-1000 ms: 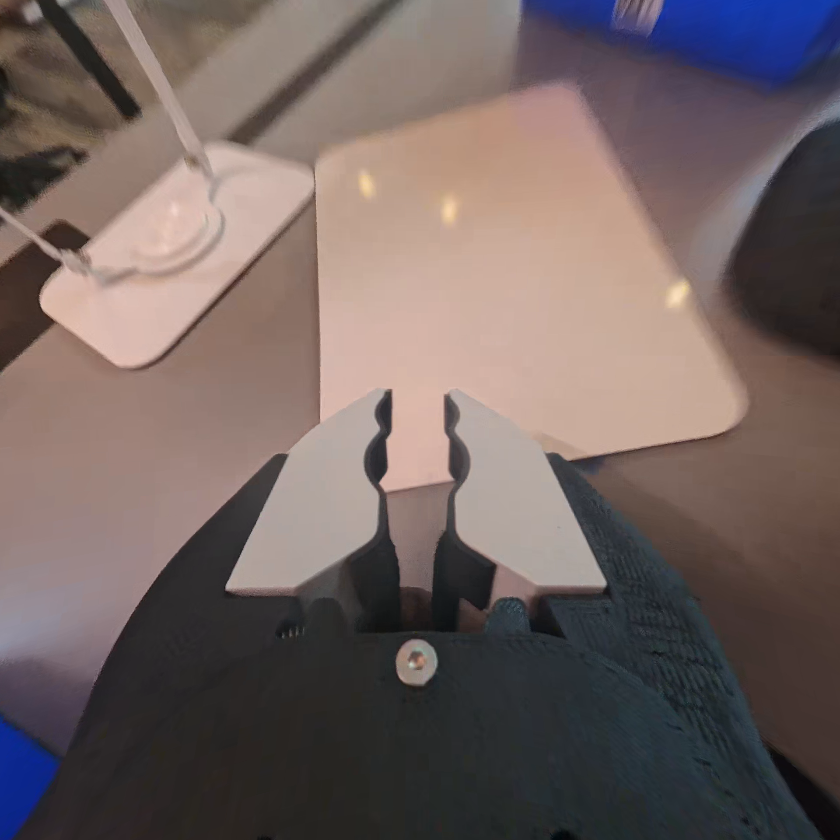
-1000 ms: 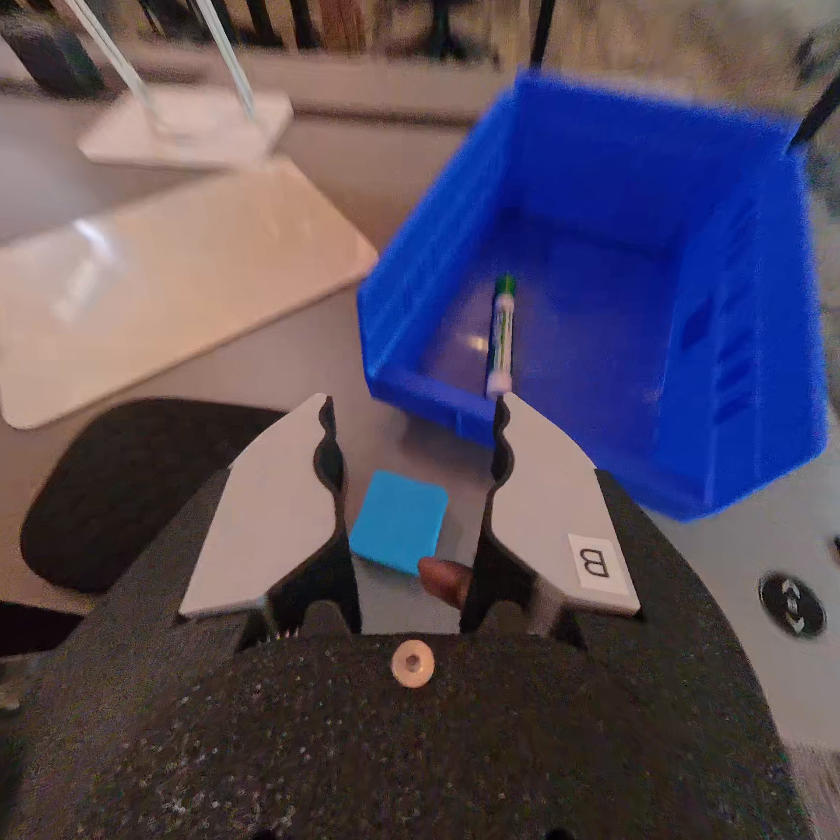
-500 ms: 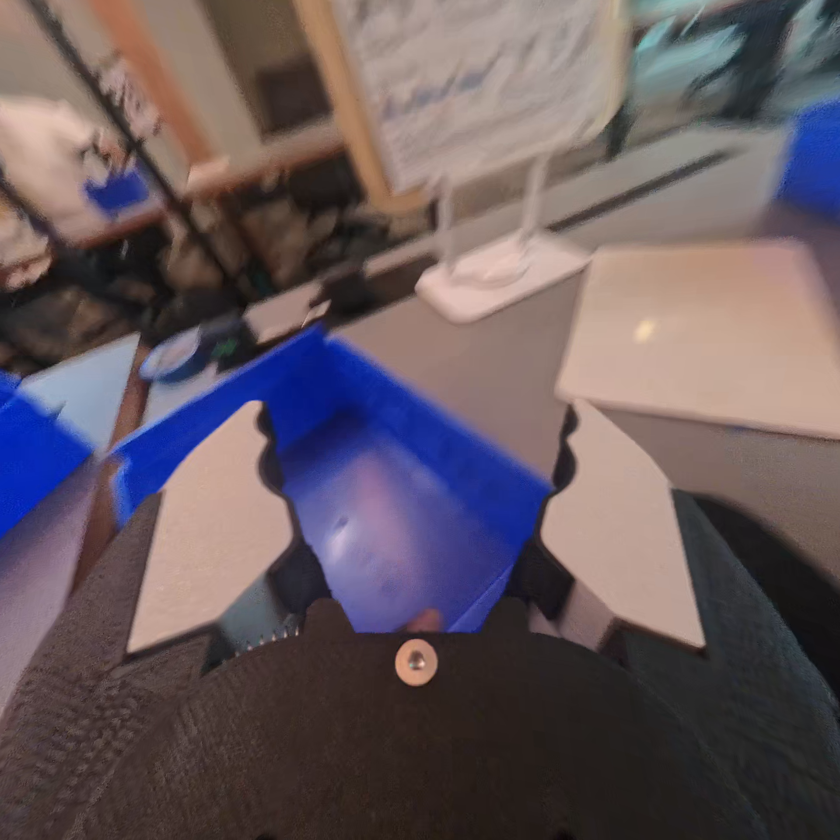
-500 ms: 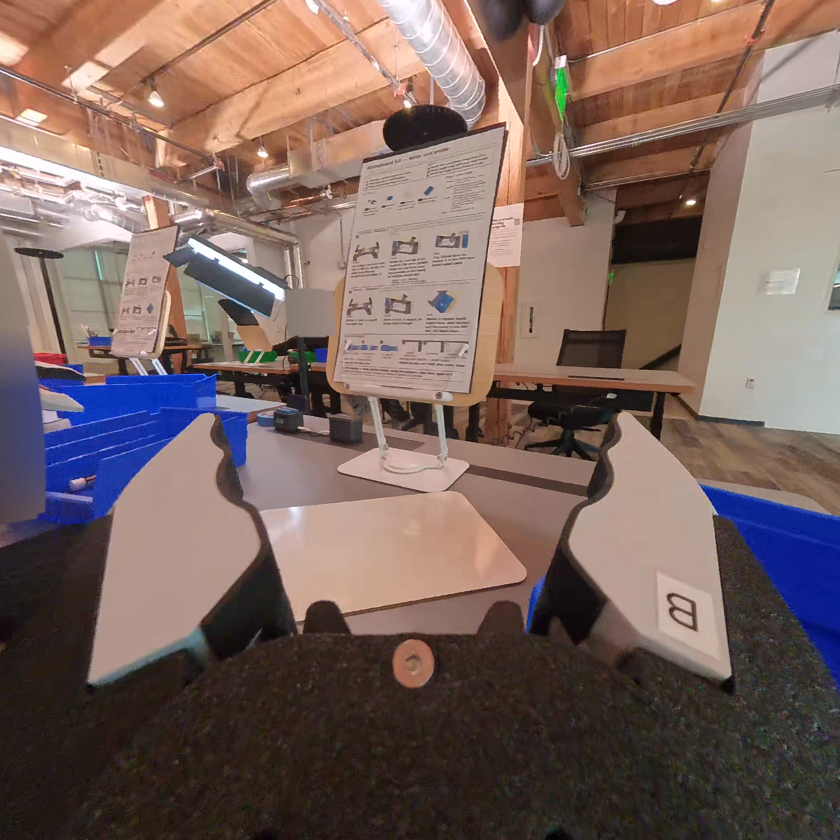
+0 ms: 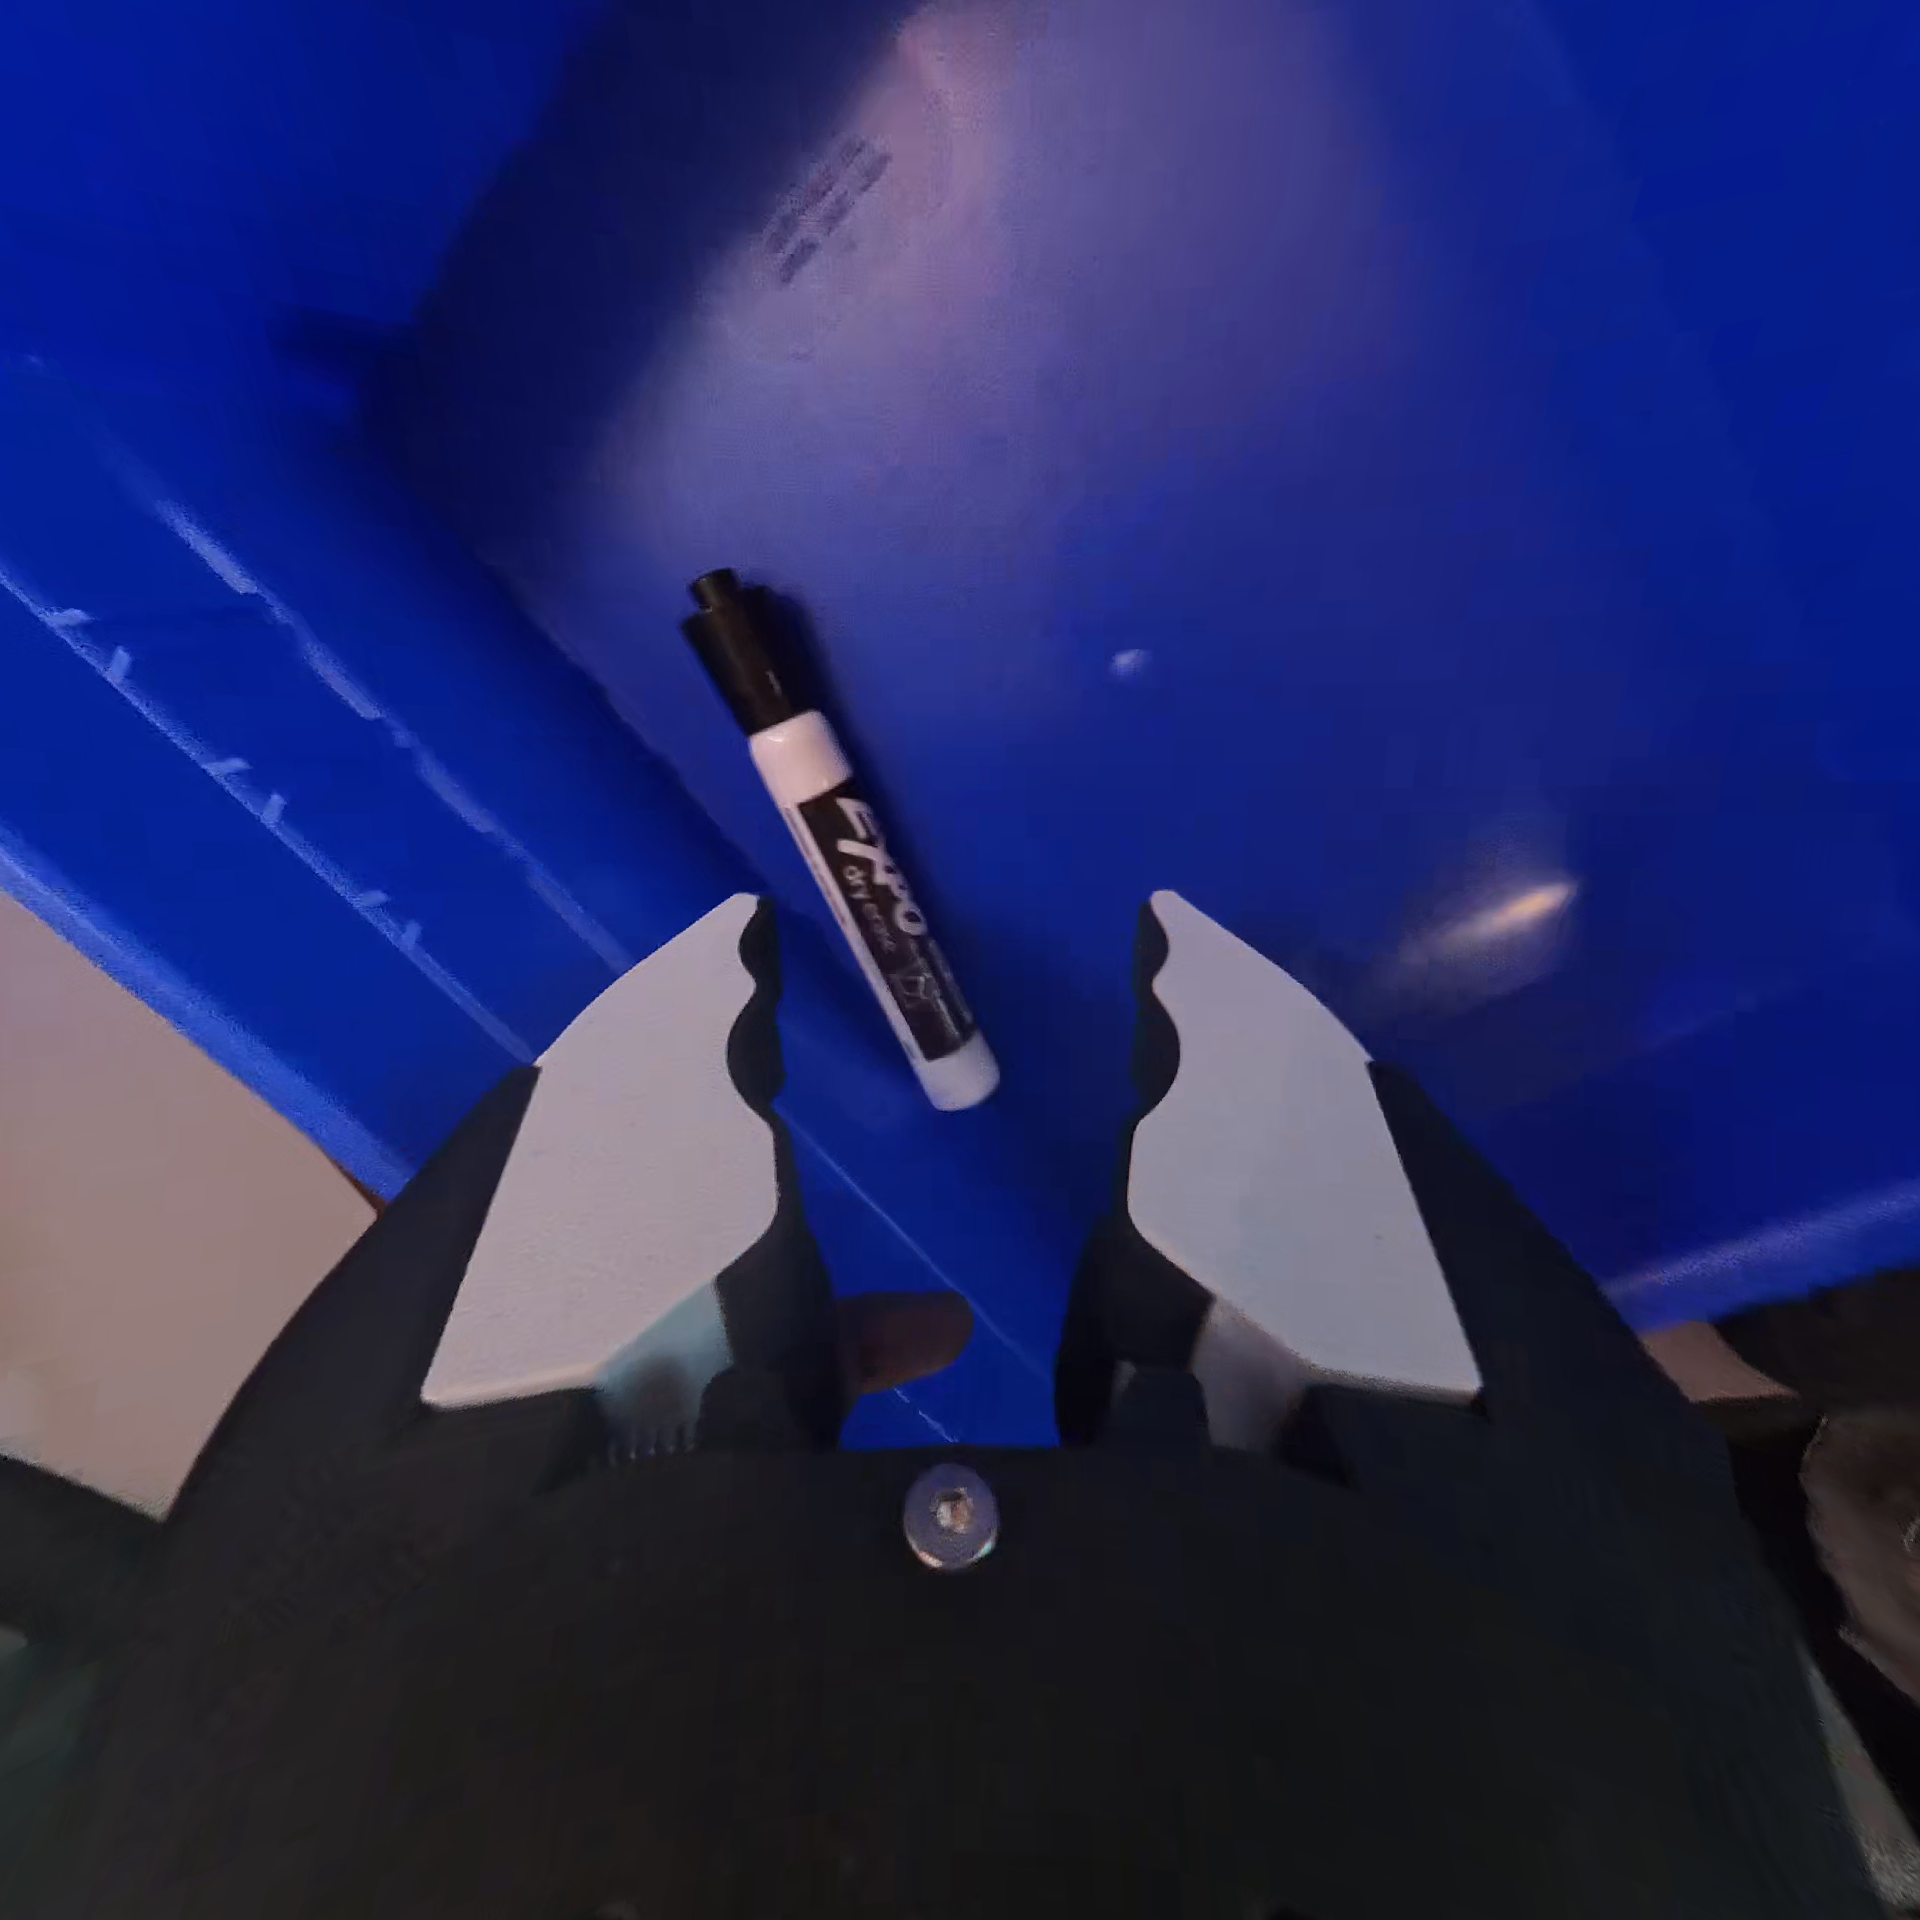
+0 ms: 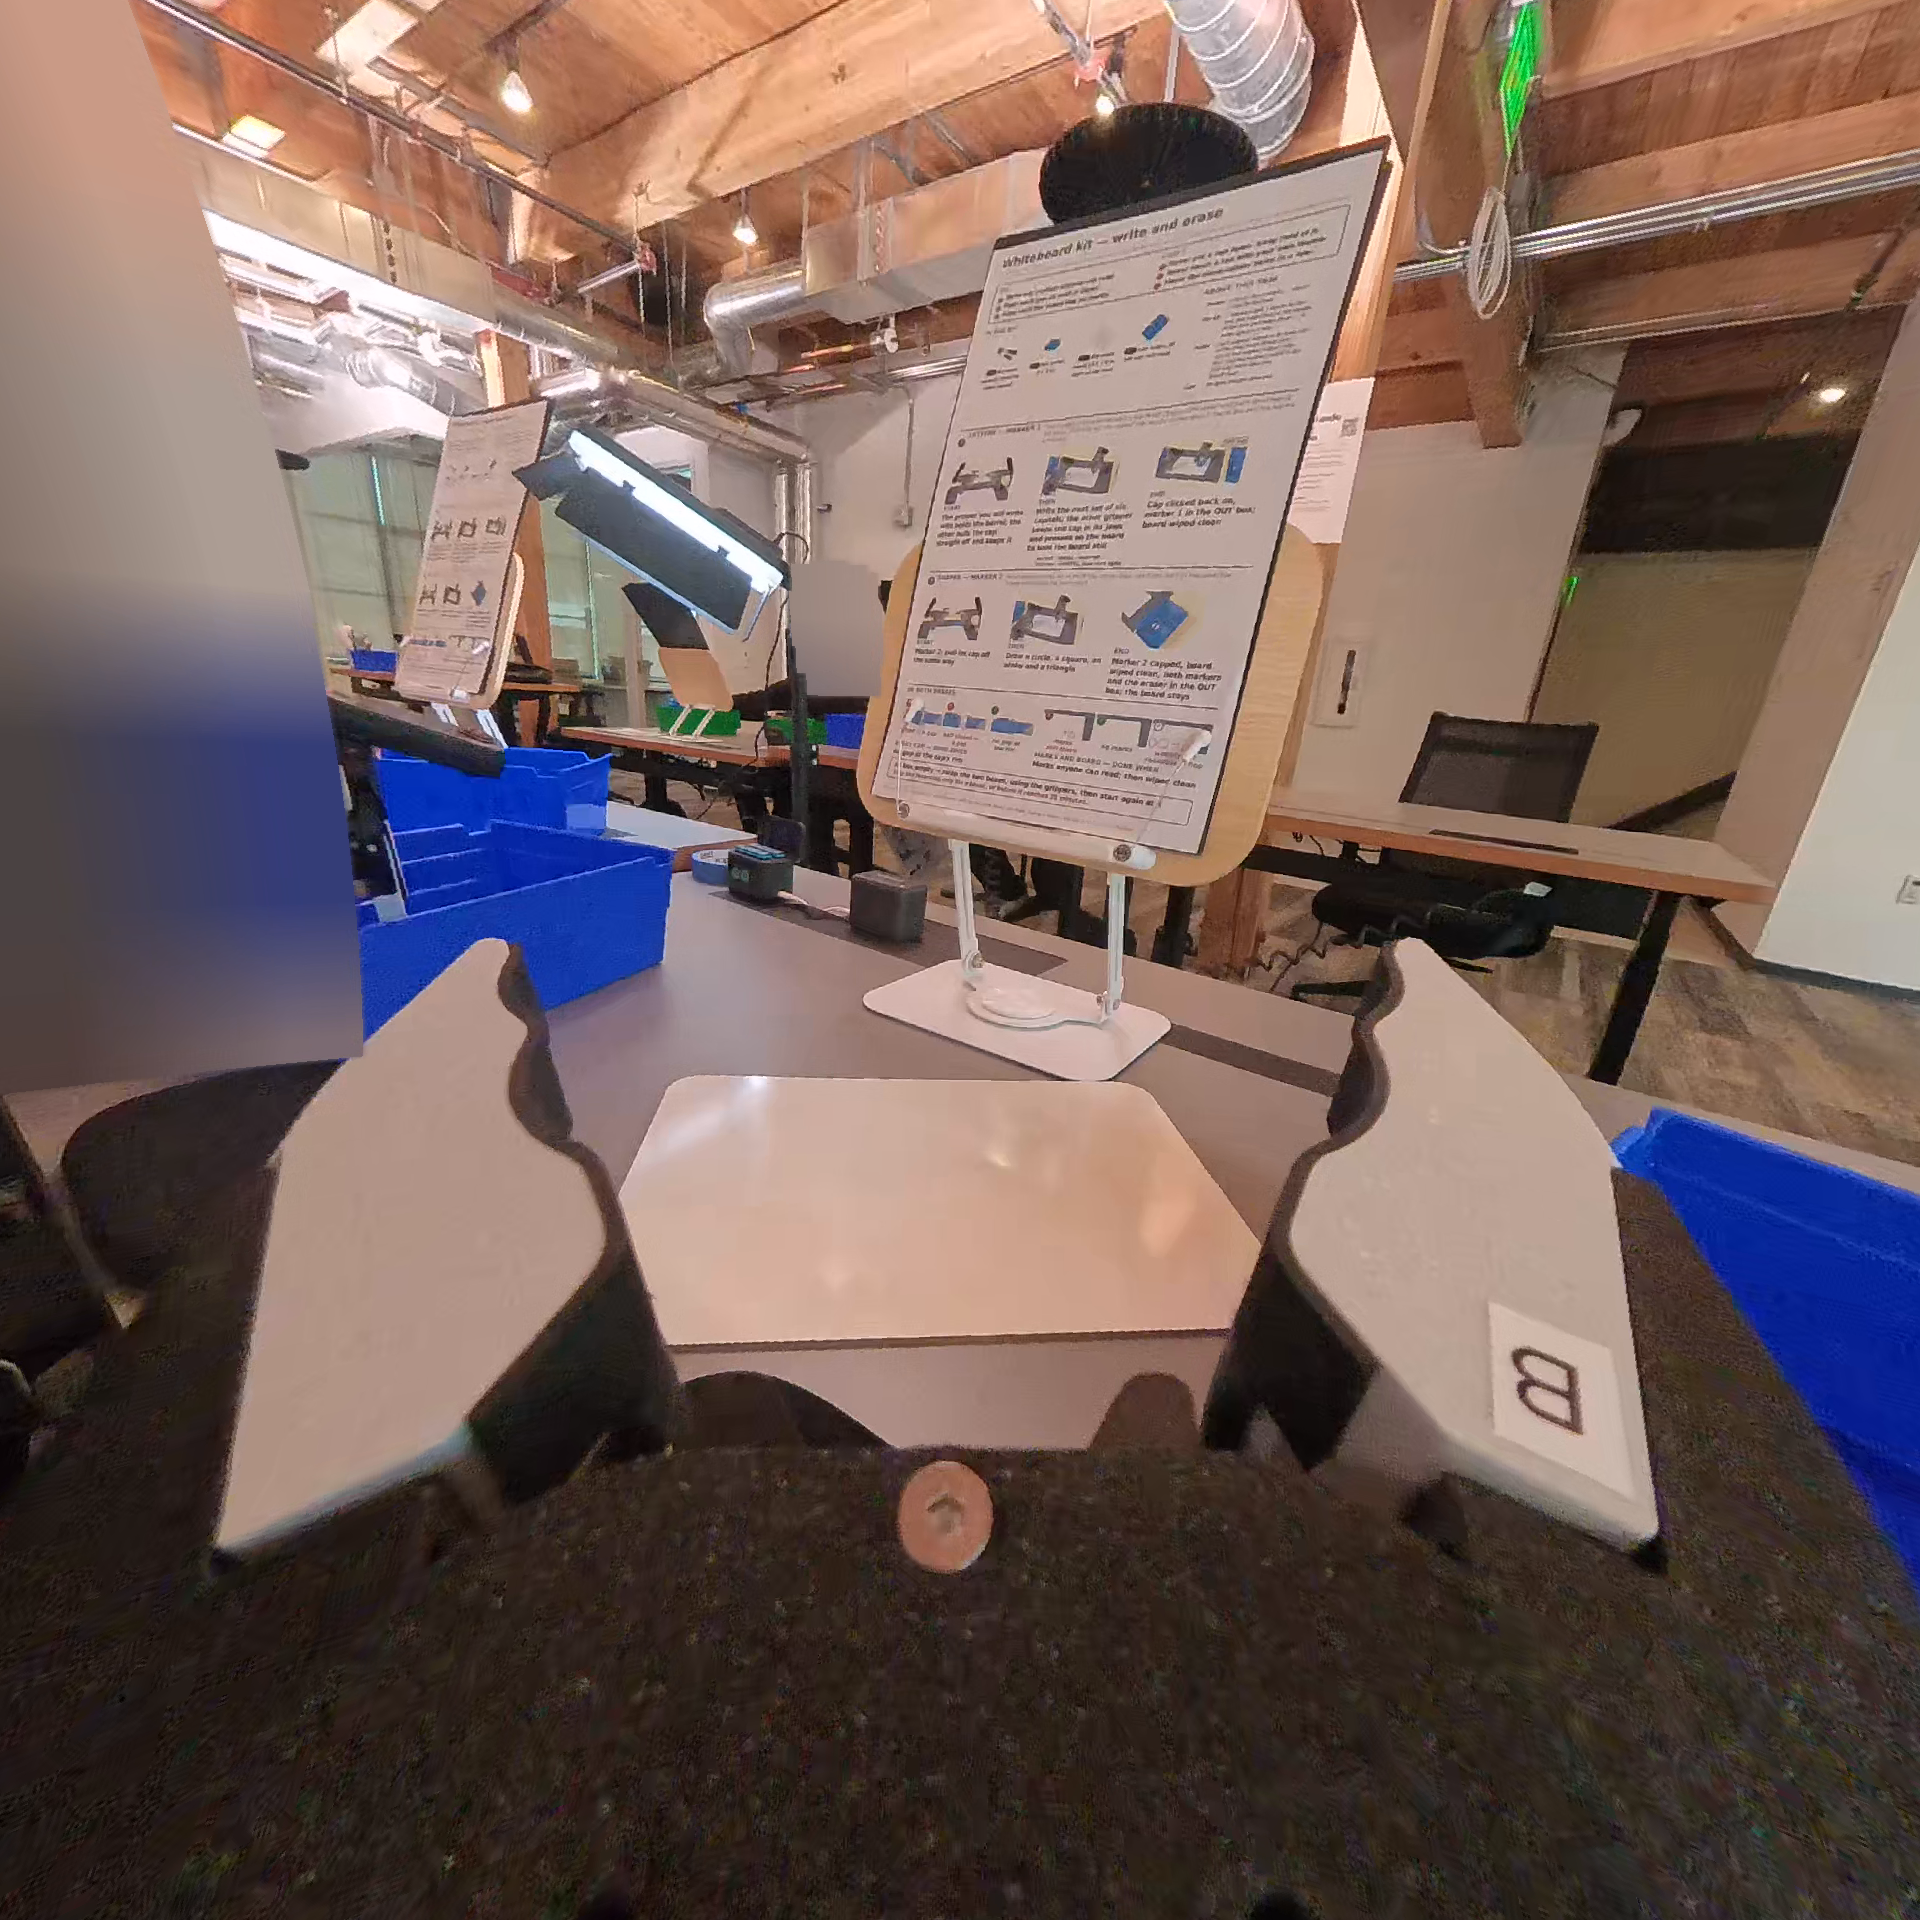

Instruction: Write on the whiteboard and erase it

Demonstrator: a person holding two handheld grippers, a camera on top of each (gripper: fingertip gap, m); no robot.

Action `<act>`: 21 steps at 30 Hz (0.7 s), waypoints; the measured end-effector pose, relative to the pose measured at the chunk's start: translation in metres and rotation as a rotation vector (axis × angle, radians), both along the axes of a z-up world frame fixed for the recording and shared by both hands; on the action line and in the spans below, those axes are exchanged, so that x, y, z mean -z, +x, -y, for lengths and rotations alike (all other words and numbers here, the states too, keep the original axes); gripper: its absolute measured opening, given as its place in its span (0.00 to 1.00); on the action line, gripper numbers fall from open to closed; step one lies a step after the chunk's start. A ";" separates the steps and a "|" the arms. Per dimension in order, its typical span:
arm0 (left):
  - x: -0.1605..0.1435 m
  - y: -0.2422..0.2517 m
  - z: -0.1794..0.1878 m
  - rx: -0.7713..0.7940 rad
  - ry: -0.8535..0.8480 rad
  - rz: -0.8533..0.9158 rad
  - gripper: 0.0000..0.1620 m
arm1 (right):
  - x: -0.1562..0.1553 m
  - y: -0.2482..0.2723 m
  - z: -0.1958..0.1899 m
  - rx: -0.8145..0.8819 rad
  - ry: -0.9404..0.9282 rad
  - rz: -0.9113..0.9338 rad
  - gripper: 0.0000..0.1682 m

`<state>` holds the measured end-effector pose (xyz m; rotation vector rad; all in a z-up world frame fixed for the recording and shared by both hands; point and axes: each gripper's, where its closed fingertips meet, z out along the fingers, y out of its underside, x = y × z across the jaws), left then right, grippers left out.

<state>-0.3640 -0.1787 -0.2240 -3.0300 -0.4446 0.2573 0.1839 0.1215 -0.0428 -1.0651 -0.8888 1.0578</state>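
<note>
Two views | left wrist: left tongs (image 5: pixel 951 914) spread apart and empty, above the blue bin (image 5: pixel 1351 520); capped black marker (image 5: pixel 842 847) lies on the bin floor, its white end between the tips | right wrist: right tongs (image 6: pixel 940 1023) wide apart, empty; whiteboard (image 6: pixel 935 1205) flat on the table (image 6: pixel 769 997), before the white stand (image 6: pixel 1023 1023).

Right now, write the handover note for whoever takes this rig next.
Left hand-held gripper: open, empty, poised over the black dry-erase marker, which lies capped on the floor of the blue bin.
Right hand-held gripper: open, empty, level above the table, facing the whiteboard.
Whiteboard: flat on the table, blank.
Done: nothing written yet.
Left: grasp the marker, uncap, write, erase. No eraser is in view now.
</note>
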 end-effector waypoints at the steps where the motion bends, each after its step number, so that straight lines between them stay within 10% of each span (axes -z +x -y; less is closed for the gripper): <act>1: 0.005 -0.004 0.002 -0.030 -0.032 0.008 0.40 | -0.001 0.001 0.000 -0.005 0.000 -0.007 0.84; 9: 0.029 -0.001 0.011 -0.037 -0.230 0.081 0.34 | -0.002 0.010 -0.009 0.022 -0.012 -0.056 0.79; 12: 0.033 0.022 0.000 0.055 -0.132 0.205 0.15 | 0.000 0.010 -0.011 0.028 -0.017 -0.052 0.79; 21: 0.003 0.044 -0.032 0.281 0.254 -0.026 0.12 | 0.007 -0.013 -0.003 -0.016 0.000 -0.007 0.77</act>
